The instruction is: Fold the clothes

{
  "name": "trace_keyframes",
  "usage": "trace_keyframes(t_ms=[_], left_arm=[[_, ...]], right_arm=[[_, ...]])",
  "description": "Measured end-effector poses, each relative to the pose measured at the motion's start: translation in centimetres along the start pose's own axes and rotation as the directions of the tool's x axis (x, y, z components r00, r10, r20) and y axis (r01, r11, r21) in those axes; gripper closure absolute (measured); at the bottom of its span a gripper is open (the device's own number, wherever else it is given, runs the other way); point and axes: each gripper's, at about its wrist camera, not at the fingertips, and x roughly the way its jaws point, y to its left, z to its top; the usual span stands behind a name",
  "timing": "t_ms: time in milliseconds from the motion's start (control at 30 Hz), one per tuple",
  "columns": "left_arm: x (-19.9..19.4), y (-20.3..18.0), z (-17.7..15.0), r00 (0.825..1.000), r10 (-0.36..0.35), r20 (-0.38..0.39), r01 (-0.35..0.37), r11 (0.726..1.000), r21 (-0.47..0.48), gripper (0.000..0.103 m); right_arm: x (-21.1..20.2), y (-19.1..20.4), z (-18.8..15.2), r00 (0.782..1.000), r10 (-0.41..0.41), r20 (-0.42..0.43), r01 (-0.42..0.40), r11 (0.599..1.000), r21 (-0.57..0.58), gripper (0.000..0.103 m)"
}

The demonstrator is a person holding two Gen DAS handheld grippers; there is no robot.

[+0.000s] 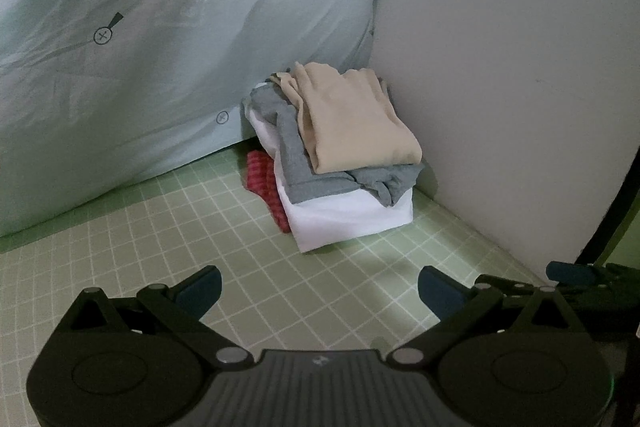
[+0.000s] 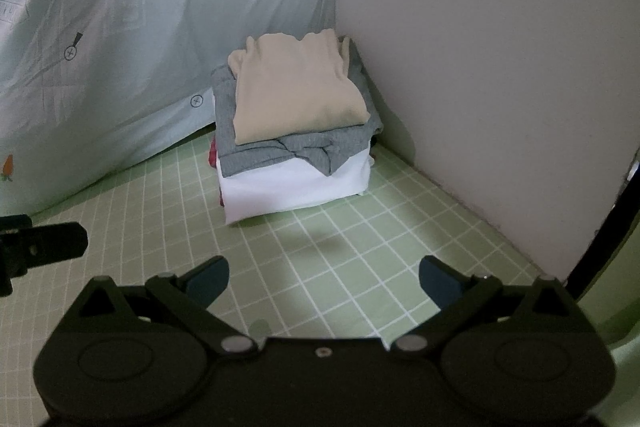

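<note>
Left tongs (image 1: 320,289) and right tongs (image 2: 324,279) both spread wide, empty. Folded stack at 12 o'clock: beige knit top (image 2: 298,95), grey garment (image 2: 296,151), white garment (image 2: 296,189) on green checked bedsheet (image 2: 340,267).

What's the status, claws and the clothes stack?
Left claw open, empty. Right claw open, empty. Clothes stack folded in the corner, beige garment on top, untouched. Nothing between claws and stack.

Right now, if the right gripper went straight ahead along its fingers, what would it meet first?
Probably the clothes stack: the right gripper, open, faces its white bottom garment across bare green checked sheet. Depth is unclear.
</note>
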Motion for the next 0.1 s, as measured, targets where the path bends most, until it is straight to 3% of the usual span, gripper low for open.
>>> trace_keyframes(t_ms=[100], left_arm=[[-0.01,0.07,0.0,1.0,-0.001,-0.002,0.001,1.0,-0.004,0.0]], right_arm=[[0.09,0.02,0.1,1.0,0.002,-0.001,-0.002,1.0,0.0,0.001]])
